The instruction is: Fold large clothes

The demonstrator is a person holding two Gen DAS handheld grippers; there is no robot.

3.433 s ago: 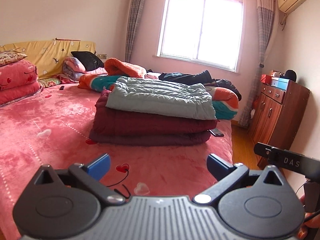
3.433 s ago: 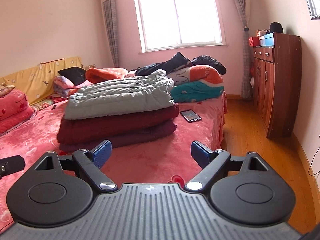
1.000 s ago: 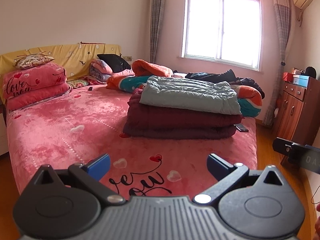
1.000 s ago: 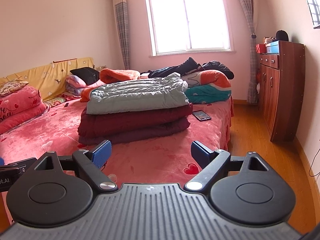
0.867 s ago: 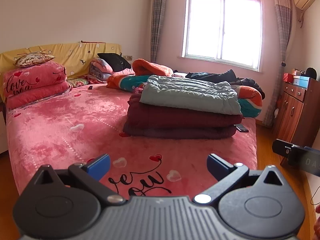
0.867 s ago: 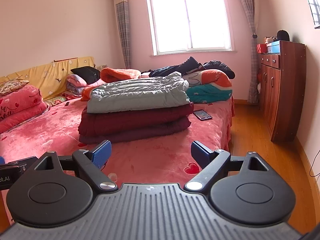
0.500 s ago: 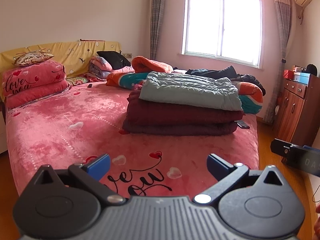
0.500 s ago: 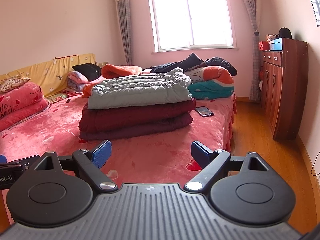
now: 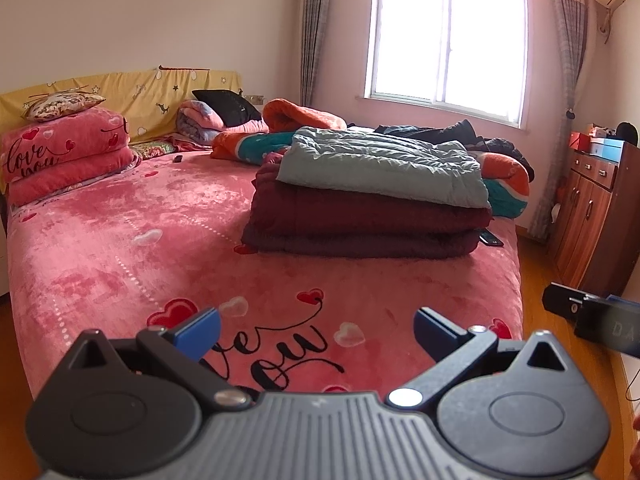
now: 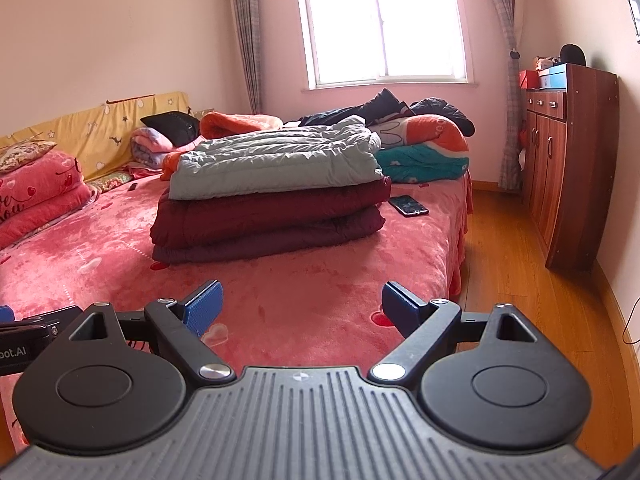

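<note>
Left gripper (image 9: pixel 316 330): jaws wide apart, nothing between them; held at the foot of the bed (image 9: pixel 120 216), well apart from any garment
Right gripper (image 10: pixel 302 304): jaws also spread wide, empty; phone (image 10: pixel 408 205) at 1 o'clock, by the stack's right end
Mint coat (image 9: pixel 380 168): folded flat, at 12 o'clock, on top of the maroon coat (image 9: pixel 368 224); both mid-bed
Handling: quilted and puffy, so likely light, soft, springy; shell may be slick and slide off the stack
Grip: judged best at a seam, hem or corner, pinching through both layers; one gripper per corner
Dark clothes (image 10: pixel 384 110): heaped loose at 12 o'clock, beyond the stack; probably unfolded
</note>
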